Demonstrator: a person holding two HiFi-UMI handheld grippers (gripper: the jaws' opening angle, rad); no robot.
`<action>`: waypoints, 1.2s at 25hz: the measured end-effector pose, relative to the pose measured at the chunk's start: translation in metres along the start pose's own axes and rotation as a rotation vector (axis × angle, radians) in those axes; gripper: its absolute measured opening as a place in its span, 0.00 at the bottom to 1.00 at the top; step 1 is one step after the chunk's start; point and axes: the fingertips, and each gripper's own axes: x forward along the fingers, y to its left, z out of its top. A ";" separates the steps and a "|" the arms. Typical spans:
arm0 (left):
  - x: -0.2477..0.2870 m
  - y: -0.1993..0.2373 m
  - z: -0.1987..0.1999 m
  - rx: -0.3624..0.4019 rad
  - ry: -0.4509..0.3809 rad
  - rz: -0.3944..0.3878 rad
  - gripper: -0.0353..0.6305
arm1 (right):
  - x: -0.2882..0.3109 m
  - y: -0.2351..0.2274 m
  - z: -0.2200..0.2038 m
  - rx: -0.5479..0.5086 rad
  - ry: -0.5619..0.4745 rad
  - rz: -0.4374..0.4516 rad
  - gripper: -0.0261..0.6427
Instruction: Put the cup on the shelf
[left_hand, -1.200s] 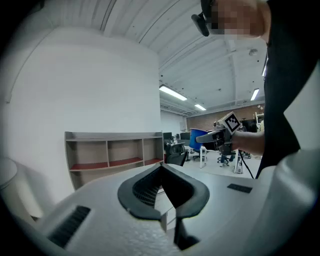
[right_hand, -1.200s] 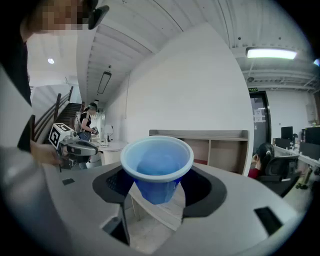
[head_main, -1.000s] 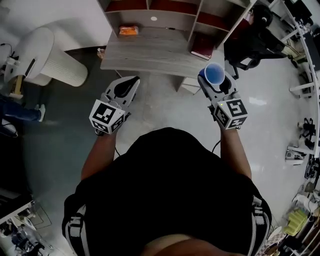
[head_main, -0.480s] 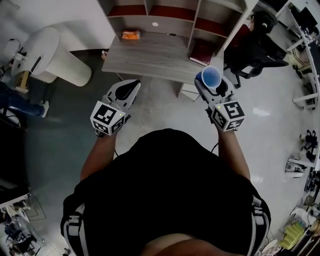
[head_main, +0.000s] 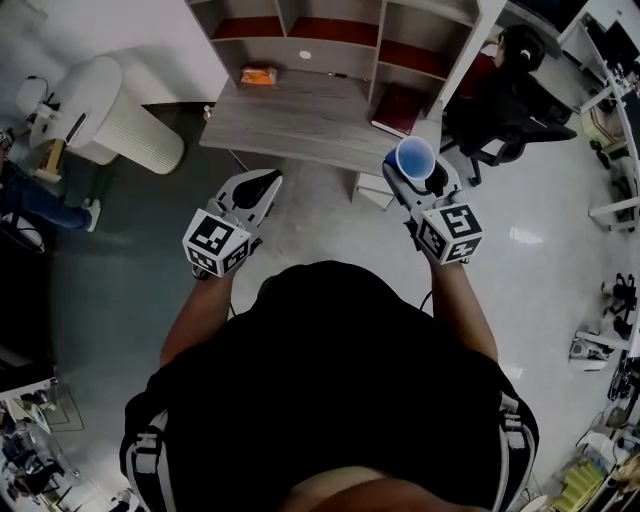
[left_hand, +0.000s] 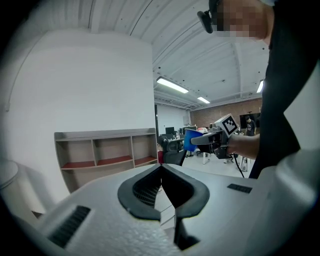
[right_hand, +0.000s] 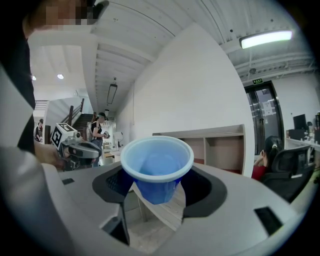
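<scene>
A blue plastic cup stands upright between the jaws of my right gripper, which is shut on it and held over the floor just short of the desk's right end. In the right gripper view the cup fills the jaws, mouth up and empty. The wooden shelf with red-backed compartments stands behind the desk. My left gripper hangs level with the right, jaws shut and holding nothing. From the left gripper view I see the cup and the shelf.
On the desk lie an orange packet and a red book. A white ribbed cylinder appliance stands at the left. A person sits in a black office chair to the right of the shelf. More desks run along the right.
The right gripper with the cup has drifted slightly up and left in the head view. The shelf and desk have slid a little lower in the picture. The left gripper barely moved.
</scene>
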 end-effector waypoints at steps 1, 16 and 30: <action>0.001 -0.002 -0.001 0.001 0.004 0.000 0.08 | -0.002 0.000 0.000 0.003 -0.008 0.008 0.47; 0.022 0.048 -0.018 -0.032 -0.011 -0.050 0.08 | 0.049 0.005 0.000 0.008 0.001 -0.012 0.47; 0.064 0.152 -0.016 -0.020 -0.016 -0.142 0.08 | 0.151 0.003 0.014 0.021 0.016 -0.061 0.47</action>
